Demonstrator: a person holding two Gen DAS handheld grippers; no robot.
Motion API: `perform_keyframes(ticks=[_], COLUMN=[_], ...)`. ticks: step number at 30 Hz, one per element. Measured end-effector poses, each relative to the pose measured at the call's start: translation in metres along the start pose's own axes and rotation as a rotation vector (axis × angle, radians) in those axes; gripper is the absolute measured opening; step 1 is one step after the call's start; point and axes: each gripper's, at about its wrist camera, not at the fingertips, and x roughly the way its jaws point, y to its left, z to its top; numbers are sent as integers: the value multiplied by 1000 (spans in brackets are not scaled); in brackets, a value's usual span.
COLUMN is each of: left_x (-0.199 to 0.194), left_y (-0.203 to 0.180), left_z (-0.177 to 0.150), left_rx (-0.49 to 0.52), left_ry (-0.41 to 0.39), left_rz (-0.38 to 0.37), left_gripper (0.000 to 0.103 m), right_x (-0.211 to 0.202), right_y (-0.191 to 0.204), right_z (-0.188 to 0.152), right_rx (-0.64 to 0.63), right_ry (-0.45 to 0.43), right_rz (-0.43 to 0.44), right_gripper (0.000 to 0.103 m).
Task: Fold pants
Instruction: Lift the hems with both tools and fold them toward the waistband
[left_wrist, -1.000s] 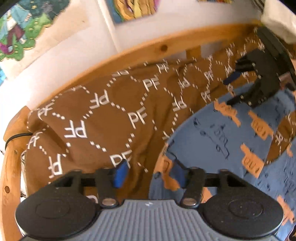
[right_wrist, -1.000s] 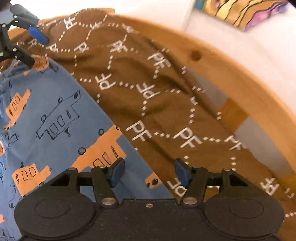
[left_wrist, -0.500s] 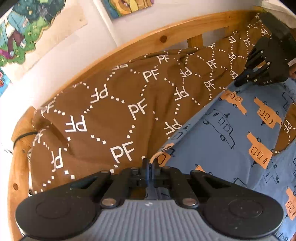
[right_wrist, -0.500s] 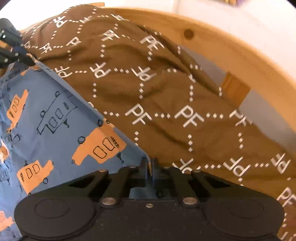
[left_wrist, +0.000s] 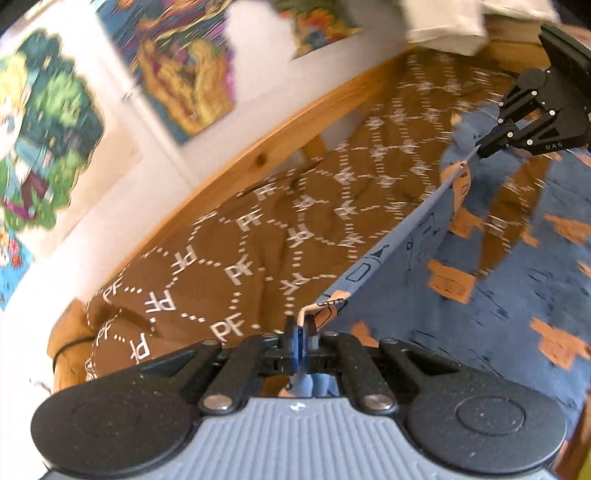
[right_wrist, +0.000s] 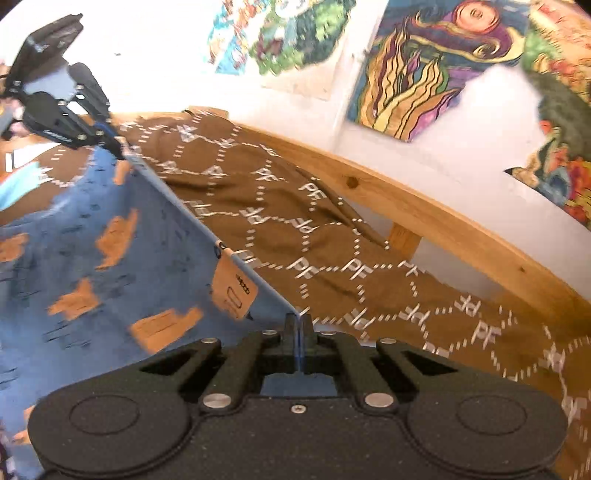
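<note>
The pants (left_wrist: 461, 314) are blue with orange and dark vehicle prints, and they lie over a brown cover. My left gripper (left_wrist: 300, 334) is shut on one corner of their edge. My right gripper (right_wrist: 298, 332) is shut on the other corner. That edge (right_wrist: 207, 229) is lifted and runs taut between the two grippers. From the left wrist view the right gripper (left_wrist: 480, 149) shows at the upper right, pinching the cloth. In the right wrist view the left gripper (right_wrist: 118, 147) sits at the upper left, holding the far corner.
A brown bed cover (left_wrist: 258, 251) printed with white "PF" letters lies under the pants. A wooden bed rail (right_wrist: 443, 221) runs behind it along a white wall with colourful posters (right_wrist: 436, 66). White bedding (left_wrist: 443, 22) lies at the top right.
Both grippers went from open to shut on the pants' edge, then lifted it off the cover and pulled it taut. The views tilted up, so more of the wall shows.
</note>
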Motion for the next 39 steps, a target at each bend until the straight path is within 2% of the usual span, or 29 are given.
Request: perform_keyframes(ticks=[4,9,16,20,27,32,39], left_x=[-22,-34,-35,-33,-38,-42,-41], left_y=[-34,-77,-115,-125,-130,-133,-138], left_z=[-12,-39,-77,-95,-108,-111,-118], left_rx=[85,162,189,193,216,226,238], left_ry=[-10,38,101,130,146,157,174], left_rz=[-33,-77,-85,-60,-38,-57,-79], left_gripper=[2,2,2,2,2,2,2], right_x=[-45,-82,-92,-86,-93,-105,-102], right_y=[28,62,110,132,142,157,163], right_z=[-28,-63,-99,-115,-116,-115,-128], right_rx=[34,68,89,51,11,-67,-39], right_ry=[-13,35,114,137,120,127,155], right_rz=[8,36,72,58,37,47,51], right_gripper=[0,0,0,0,0,0,0])
